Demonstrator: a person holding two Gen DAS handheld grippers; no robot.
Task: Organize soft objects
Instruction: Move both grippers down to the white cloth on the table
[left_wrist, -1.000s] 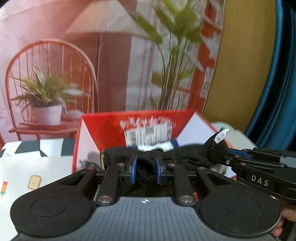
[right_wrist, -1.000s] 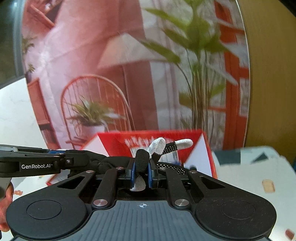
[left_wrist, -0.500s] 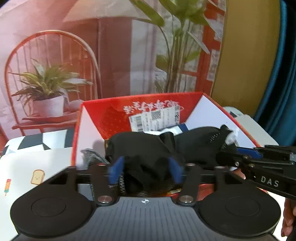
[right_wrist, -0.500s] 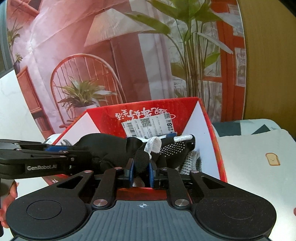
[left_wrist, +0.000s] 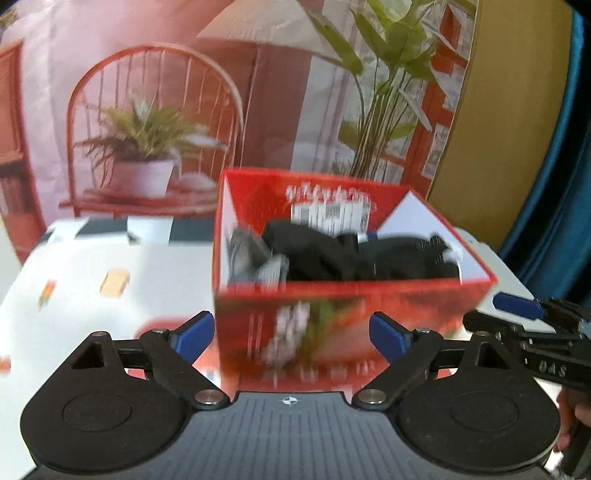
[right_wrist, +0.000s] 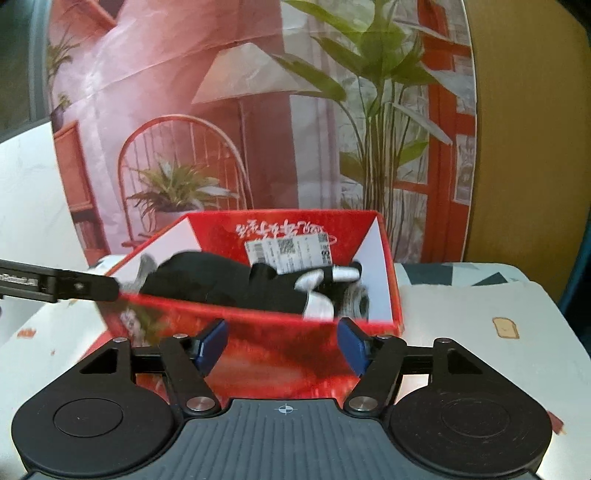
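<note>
A black glove with white fingertips (right_wrist: 236, 284) lies inside the open red box (right_wrist: 280, 347), draped over grey knitted fabric (right_wrist: 354, 301). In the left wrist view the same black glove (left_wrist: 354, 254) fills the box (left_wrist: 332, 314) beside grey fabric (left_wrist: 251, 258). My left gripper (left_wrist: 291, 334) stands in front of the box's near wall, its jaws opening wide with nothing between the pads. My right gripper (right_wrist: 282, 345) is also back from the box, jaws opening and empty. The right gripper's finger (left_wrist: 517, 317) shows at the right edge of the left view.
The box sits on a white table cover printed with small toast and ice-lolly pictures (right_wrist: 506, 326). A backdrop with a printed chair, plants and lamp (right_wrist: 236, 147) stands close behind the box. A blue curtain (left_wrist: 561, 147) hangs at the far right.
Both grippers let go of the black glove, which dropped into the red box. Both drew back toward the near side and opened their jaws wide.
</note>
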